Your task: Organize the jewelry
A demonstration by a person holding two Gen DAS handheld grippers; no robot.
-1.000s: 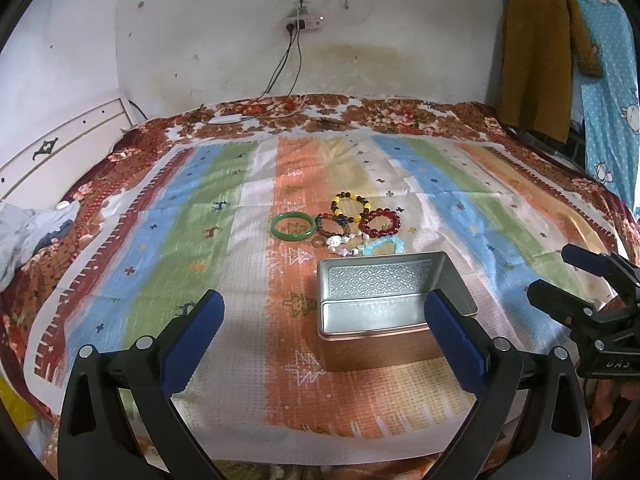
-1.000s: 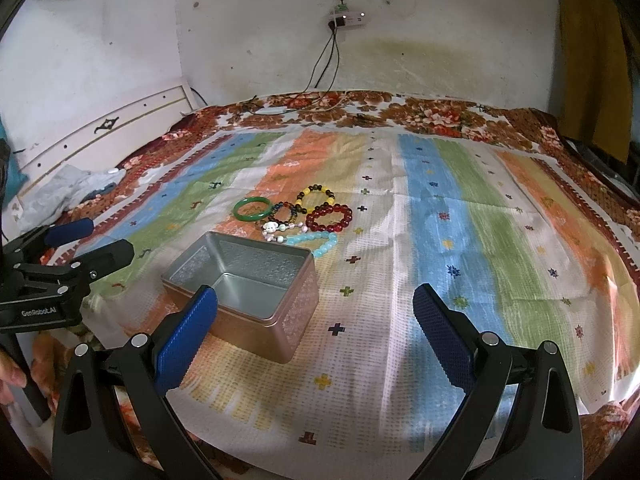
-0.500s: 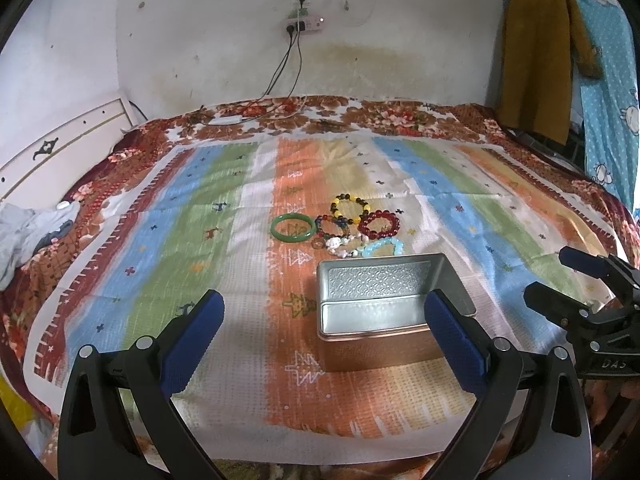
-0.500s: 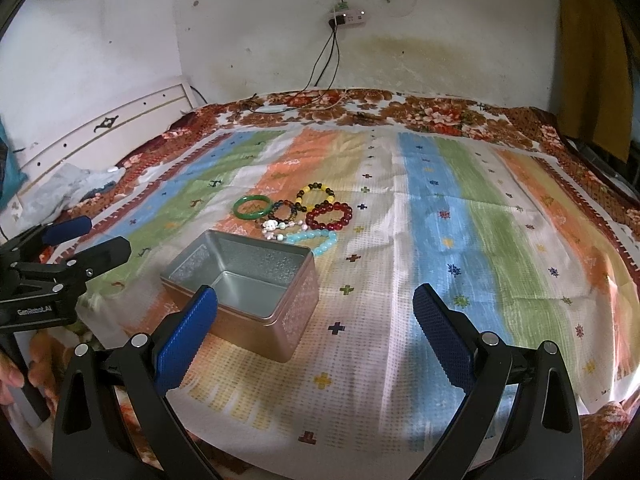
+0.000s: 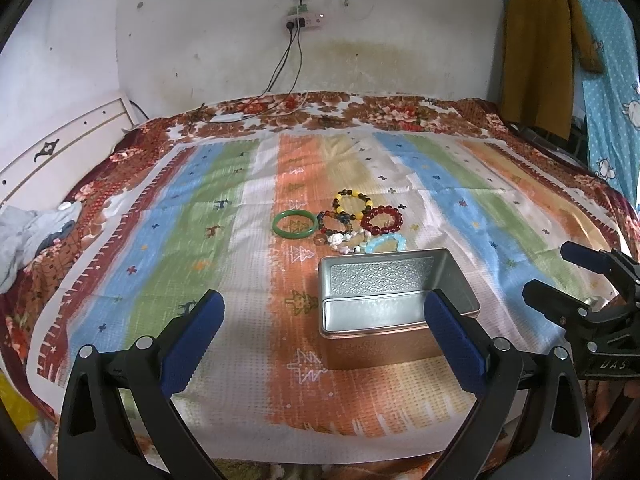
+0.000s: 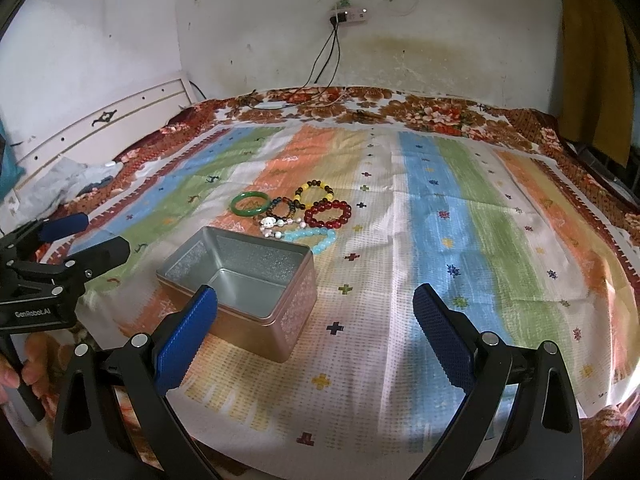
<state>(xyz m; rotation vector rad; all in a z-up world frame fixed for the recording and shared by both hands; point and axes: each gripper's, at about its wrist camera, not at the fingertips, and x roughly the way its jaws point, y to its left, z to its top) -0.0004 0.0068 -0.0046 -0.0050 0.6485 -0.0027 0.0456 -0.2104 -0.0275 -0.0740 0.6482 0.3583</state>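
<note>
An open, empty metal tin [image 5: 394, 304] [image 6: 244, 280] stands on the striped cloth. Just behind it lies a cluster of bracelets: a green bangle [image 5: 294, 225] [image 6: 250, 203], a yellow-and-dark beaded one [image 5: 352, 202], a dark red beaded one [image 5: 381, 220] [image 6: 328, 214], a multicoloured dark one [image 5: 334, 222], a white charm one [image 5: 342, 240] and a light blue one [image 5: 386, 243] [image 6: 316, 238]. My left gripper [image 5: 324, 338] [image 6: 76, 236] is open and empty, near the tin's front. My right gripper [image 6: 316, 332] [image 5: 560, 272] is open and empty, right of the tin.
The striped cloth [image 5: 192, 240] covers a bed with a floral blanket [image 5: 360, 112]. A white headboard [image 5: 60, 152] and crumpled clothes [image 5: 32, 232] are at the left. A power strip with cables [image 5: 302, 20] hangs on the wall. Clothes [image 5: 540, 40] hang at the right.
Both grippers have drifted very slightly; the tin and bracelets have not moved. Both stay open.
</note>
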